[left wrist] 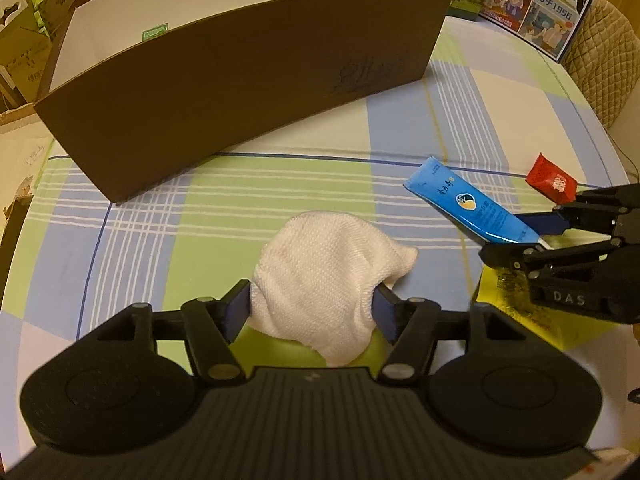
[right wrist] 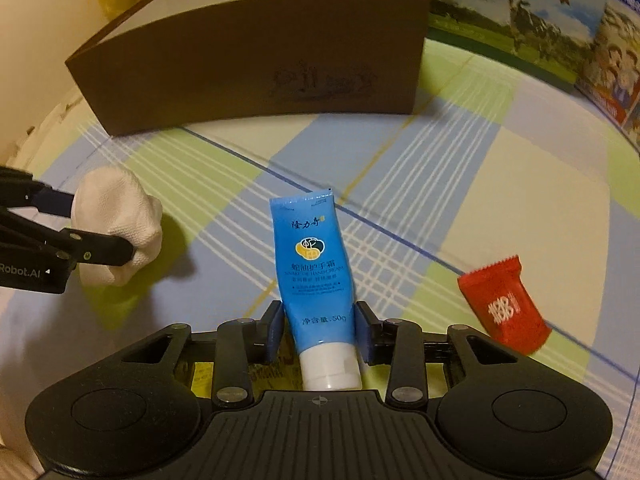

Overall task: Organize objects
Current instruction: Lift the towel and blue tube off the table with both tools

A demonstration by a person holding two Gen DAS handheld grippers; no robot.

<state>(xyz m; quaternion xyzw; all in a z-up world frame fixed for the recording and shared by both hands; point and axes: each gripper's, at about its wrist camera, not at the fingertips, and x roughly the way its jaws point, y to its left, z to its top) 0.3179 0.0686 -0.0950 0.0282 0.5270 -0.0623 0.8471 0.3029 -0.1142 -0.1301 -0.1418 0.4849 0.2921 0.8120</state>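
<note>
A crumpled white cloth lies on the checked tablecloth in front of a brown open box. My left gripper is shut on the cloth, one blue pad pressed into each side; in the right wrist view the same gripper comes in from the left edge, around the cloth. My right gripper is shut on a blue hand cream tube just above its white cap, with the crimped end pointing toward the box. In the left wrist view the tube slants up from the right gripper.
A red sweet packet lies on the tablecloth right of the tube, also seen as the red packet. A yellow printed sheet sits under the right gripper. Printed milk cartons stand at the back right, beside the box.
</note>
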